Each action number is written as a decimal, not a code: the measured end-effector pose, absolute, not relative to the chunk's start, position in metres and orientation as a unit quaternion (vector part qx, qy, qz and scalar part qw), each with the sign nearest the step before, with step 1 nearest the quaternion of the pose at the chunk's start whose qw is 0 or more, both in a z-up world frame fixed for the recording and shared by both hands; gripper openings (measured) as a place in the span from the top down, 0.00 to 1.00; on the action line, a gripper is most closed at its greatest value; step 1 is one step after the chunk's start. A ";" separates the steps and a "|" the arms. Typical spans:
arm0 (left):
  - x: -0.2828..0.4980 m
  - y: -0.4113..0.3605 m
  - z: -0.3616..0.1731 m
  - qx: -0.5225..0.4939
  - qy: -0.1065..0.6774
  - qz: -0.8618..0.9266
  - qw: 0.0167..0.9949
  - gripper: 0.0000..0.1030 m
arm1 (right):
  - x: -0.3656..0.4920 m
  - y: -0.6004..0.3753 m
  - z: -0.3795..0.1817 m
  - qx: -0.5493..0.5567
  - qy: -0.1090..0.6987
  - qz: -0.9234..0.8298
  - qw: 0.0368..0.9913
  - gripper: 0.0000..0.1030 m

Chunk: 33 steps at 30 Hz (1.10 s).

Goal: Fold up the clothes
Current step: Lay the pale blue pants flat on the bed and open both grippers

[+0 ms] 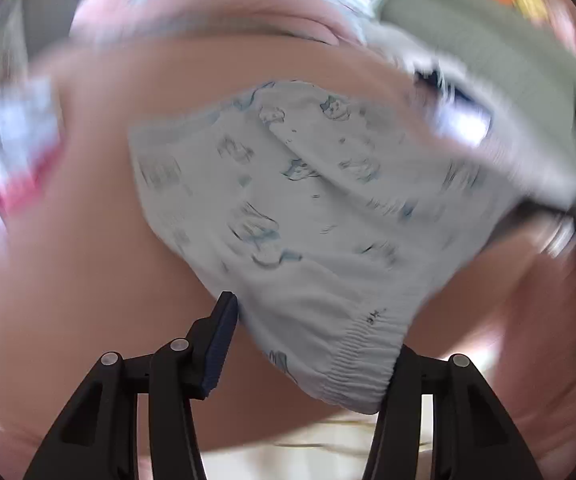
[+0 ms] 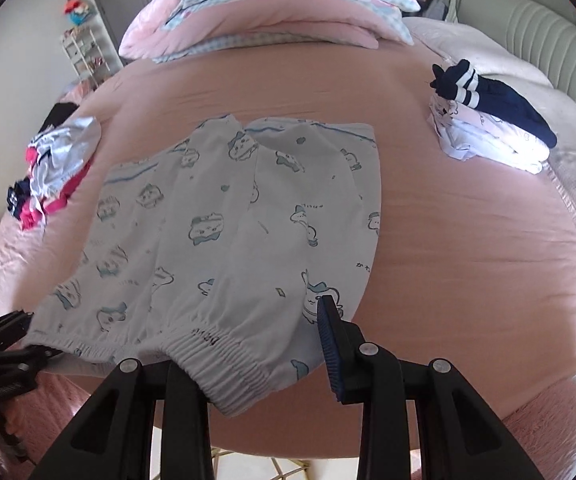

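White shorts [image 2: 224, 216] with a blue cartoon print lie spread on the pink bed [image 2: 467, 248], elastic waistband towards me. My right gripper [image 2: 248, 340] stands open at the waistband. The band drapes over its left finger, and the blue-padded right finger [image 2: 329, 344] rests on the cloth. My left gripper [image 2: 8, 344] sits at the waistband's left corner. The left wrist view is motion-blurred. There the shorts [image 1: 307, 208] fill the middle and the left gripper [image 1: 311, 332] is open, its right finger hidden behind the waistband [image 1: 363, 364].
A folded stack [image 2: 487, 136] topped by a navy striped garment lies at the right of the bed. A loose pile of pink, blue and dark clothes [image 2: 56, 168] lies at the left. A folded pink quilt [image 2: 268, 12] is at the back, with a padded headboard [image 2: 535, 36] far right.
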State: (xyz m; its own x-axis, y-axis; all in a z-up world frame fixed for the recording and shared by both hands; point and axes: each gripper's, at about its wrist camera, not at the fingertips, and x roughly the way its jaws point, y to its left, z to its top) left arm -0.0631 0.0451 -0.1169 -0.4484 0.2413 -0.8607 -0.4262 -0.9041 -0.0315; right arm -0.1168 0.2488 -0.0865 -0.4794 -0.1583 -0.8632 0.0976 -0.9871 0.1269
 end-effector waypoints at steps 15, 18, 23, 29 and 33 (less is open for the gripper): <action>-0.077 0.119 -0.126 -0.492 0.130 0.813 0.282 0.42 | -0.113 0.233 -0.076 0.507 -0.047 -0.854 0.105 0.69; -0.080 0.131 -0.135 -0.486 0.174 0.824 0.232 0.75 | -0.108 0.232 -0.068 0.501 -0.046 -0.857 0.110 0.69; -0.103 0.102 -0.130 -0.508 0.126 0.841 0.137 0.97 | -0.103 0.226 -0.078 0.510 0.005 -0.853 0.108 0.68; -0.087 0.060 -0.082 -0.463 0.097 0.876 0.089 0.97 | -0.104 0.204 -0.119 0.545 0.066 -0.829 0.107 0.68; -0.072 0.037 -0.068 -0.453 0.076 0.886 0.059 0.97 | -0.104 0.176 -0.130 0.545 0.104 -0.825 0.103 0.68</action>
State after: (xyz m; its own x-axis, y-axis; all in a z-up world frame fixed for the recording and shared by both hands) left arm -0.0720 0.0369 -0.0679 -0.5818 0.0354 -0.8125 -0.1731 -0.9816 0.0811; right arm -0.1042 0.1761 -0.1296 -0.3844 -0.0570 -0.9214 0.2840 -0.9570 -0.0593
